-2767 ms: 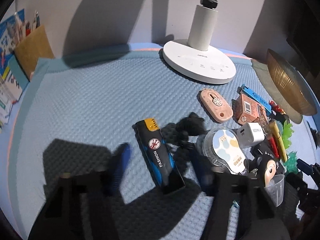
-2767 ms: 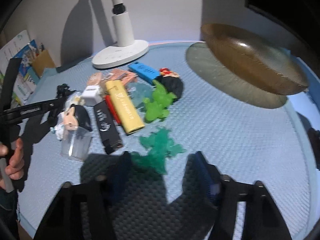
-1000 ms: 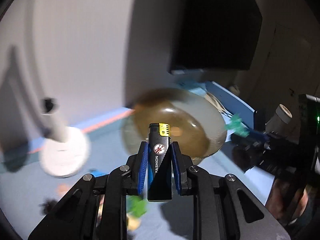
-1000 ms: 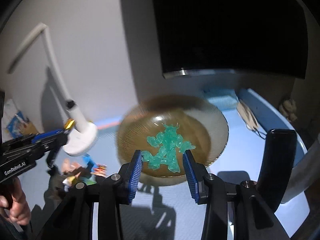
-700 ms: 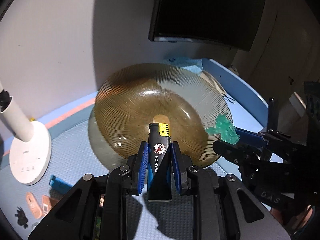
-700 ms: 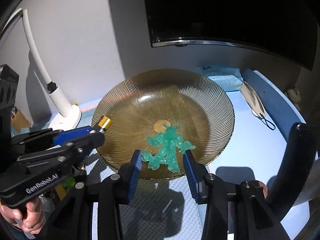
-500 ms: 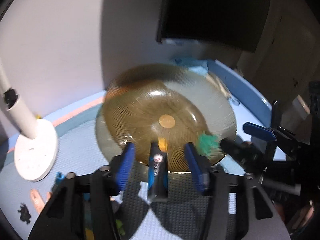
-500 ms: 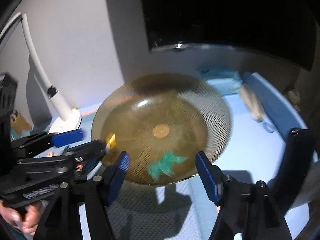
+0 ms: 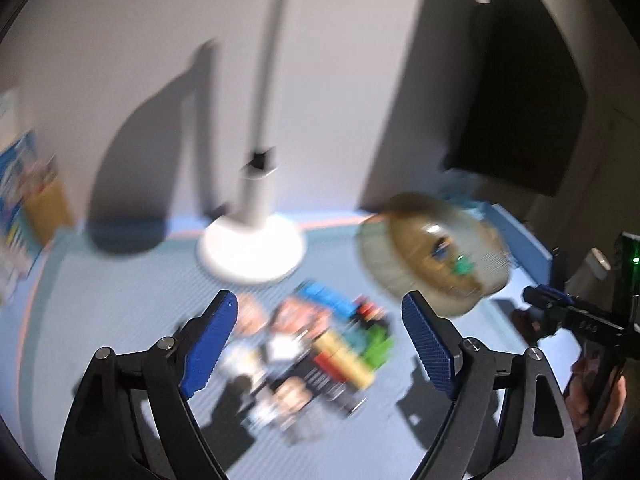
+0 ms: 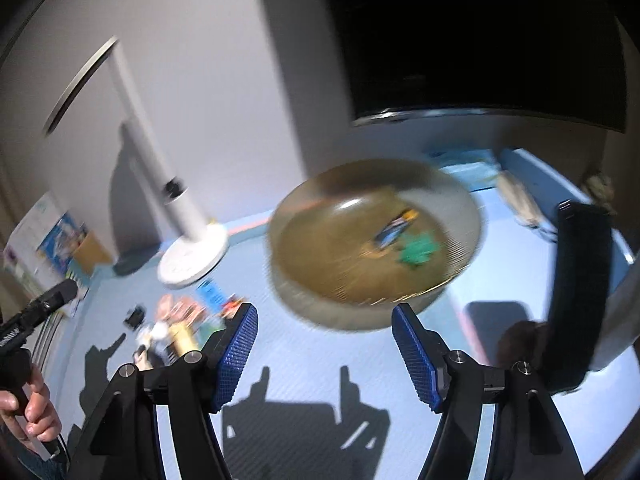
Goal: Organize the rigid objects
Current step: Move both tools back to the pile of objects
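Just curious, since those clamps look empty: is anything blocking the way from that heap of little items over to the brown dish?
Nothing visible does. Only bare blue mat separates the pile from the brown dish; the lamp base sits off to the side.

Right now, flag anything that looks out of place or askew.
Nothing looks damaged or spilled. The lighter and green toy lie inside the amber glass bowl; the remaining items sit in an unsorted pile on the mat.

One amber dish (image 10: 320, 240), one lighter (image 10: 394, 228), one green toy (image 10: 418, 250), one lamp (image 9: 256, 200), one blurred pile (image 9: 316, 348)
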### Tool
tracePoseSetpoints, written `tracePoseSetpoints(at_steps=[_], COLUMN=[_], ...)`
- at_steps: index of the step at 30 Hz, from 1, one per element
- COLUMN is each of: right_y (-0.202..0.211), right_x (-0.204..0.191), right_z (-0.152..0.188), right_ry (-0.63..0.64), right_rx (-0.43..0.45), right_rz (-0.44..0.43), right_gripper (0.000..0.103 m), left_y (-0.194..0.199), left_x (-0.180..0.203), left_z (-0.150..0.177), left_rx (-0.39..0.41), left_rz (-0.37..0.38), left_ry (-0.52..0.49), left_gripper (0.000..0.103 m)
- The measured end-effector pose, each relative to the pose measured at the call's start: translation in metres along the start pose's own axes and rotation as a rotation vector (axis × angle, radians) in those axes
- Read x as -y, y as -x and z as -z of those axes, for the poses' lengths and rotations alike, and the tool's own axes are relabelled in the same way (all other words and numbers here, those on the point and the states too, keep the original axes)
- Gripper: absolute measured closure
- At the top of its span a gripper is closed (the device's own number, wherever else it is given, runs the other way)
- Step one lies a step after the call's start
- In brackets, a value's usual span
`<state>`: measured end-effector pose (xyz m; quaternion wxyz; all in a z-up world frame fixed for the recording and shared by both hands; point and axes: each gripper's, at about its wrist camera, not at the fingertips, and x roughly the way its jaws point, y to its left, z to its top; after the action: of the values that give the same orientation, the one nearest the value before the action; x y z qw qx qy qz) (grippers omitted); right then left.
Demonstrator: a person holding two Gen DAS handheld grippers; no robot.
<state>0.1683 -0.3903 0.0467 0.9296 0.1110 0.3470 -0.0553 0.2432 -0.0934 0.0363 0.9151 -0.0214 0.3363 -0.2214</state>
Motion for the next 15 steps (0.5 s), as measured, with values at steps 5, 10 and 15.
tracePoseSetpoints(at_steps=[5,10,15], right_y=[-0.038,-0.078,-0.088], right_x=[-0.039,-0.061,-0.073], right_z=[0.042,0.081,0.089], right_ry=[0.042,0.083,0.141], right_rx=[-0.055,-0.111,-0.118], right_rz=[-0.072,-0.131,-0.108], right_gripper=[0.029,0.029,0.027], left_y=[-0.012,-0.027,-0.030], left_x=[-0.060,-0.098,-0.103], left_z=[0.052,0.098,0.103], left_rx=[-0.086,-0.165,-0.167], left_rz=[-0.133,-0.197,-0.179], left_ry=[0.113,0.184,0.189], left_gripper=[0.020,0.020,0.020])
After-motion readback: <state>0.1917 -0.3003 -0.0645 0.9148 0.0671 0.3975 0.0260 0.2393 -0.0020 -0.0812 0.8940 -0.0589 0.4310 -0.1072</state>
